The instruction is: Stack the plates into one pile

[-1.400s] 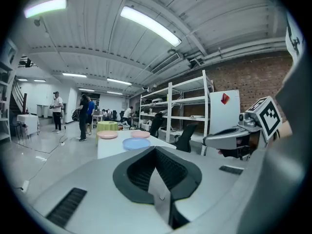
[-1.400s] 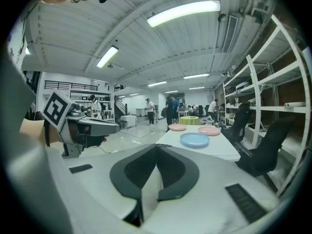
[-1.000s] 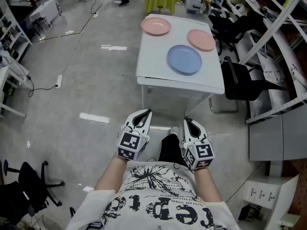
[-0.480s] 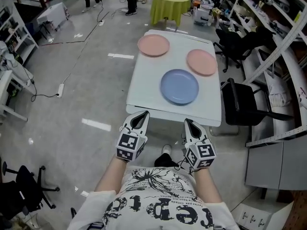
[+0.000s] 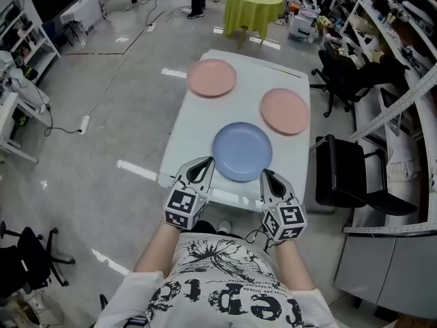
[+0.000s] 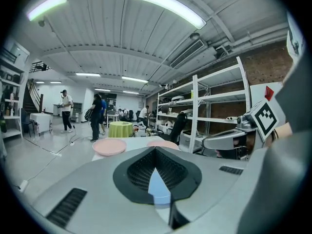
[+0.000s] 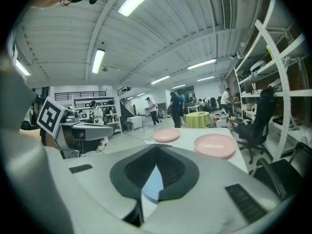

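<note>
Three plates lie apart on a white table point(image 5: 188, 118): a pink plate point(image 5: 212, 78) at the far left, a second pink plate point(image 5: 285, 111) at the right, and a blue plate point(image 5: 242, 151) nearest me. My left gripper point(image 5: 203, 162) is shut and empty, its tip over the table's near edge just left of the blue plate. My right gripper point(image 5: 267, 175) is likewise shut and empty, at the blue plate's near right. In the left gripper view the blue plate point(image 6: 158, 186) shows through the gap behind the shut tips; the right gripper view shows the blue plate point(image 7: 153, 184) the same way.
Black chairs point(image 5: 345, 173) stand right of the table, beside shelving. A round table with a yellow-green cloth point(image 5: 255, 5) is beyond the far end, with people standing near it. An office chair point(image 5: 34, 258) is at lower left. Cables run across the floor on the left.
The person has walked up to the table: it and its plates have come much closer, and both grippers, still shut, now reach its near edge.
</note>
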`<state>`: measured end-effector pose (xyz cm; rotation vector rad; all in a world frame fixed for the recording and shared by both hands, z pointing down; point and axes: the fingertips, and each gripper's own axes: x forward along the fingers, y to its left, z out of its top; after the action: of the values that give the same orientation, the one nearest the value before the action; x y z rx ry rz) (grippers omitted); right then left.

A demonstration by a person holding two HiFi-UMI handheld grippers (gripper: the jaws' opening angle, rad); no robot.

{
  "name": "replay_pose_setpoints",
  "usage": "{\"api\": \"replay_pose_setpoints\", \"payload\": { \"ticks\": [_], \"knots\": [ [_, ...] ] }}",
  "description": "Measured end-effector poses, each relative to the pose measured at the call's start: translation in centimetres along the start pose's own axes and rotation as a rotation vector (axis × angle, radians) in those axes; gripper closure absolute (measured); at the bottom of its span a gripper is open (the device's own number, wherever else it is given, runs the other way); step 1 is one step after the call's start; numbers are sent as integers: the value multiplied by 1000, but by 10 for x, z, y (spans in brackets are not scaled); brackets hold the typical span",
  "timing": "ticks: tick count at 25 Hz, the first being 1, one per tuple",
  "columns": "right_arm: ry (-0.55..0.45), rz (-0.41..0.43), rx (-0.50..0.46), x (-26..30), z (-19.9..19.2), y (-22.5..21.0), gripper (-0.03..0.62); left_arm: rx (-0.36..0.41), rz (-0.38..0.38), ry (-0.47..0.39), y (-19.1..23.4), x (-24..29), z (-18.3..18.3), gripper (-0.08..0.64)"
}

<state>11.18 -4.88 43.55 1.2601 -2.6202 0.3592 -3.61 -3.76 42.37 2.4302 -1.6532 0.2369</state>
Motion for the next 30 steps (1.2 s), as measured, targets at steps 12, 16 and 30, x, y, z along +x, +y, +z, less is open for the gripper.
{"api": "replay_pose_setpoints", "payload": {
  "ticks": [12, 16, 30],
  "knots": [
    [59, 49, 7, 135, 33, -40, 586, -65, 34, 82, 96, 100, 7, 549],
    [62, 57, -4, 197, 61, -46, 586, -94, 53, 89, 153, 138, 21, 549],
    [270, -67, 38, 420, 46, -116, 586, -216, 111, 263, 342, 270, -18, 521]
  ]
}}
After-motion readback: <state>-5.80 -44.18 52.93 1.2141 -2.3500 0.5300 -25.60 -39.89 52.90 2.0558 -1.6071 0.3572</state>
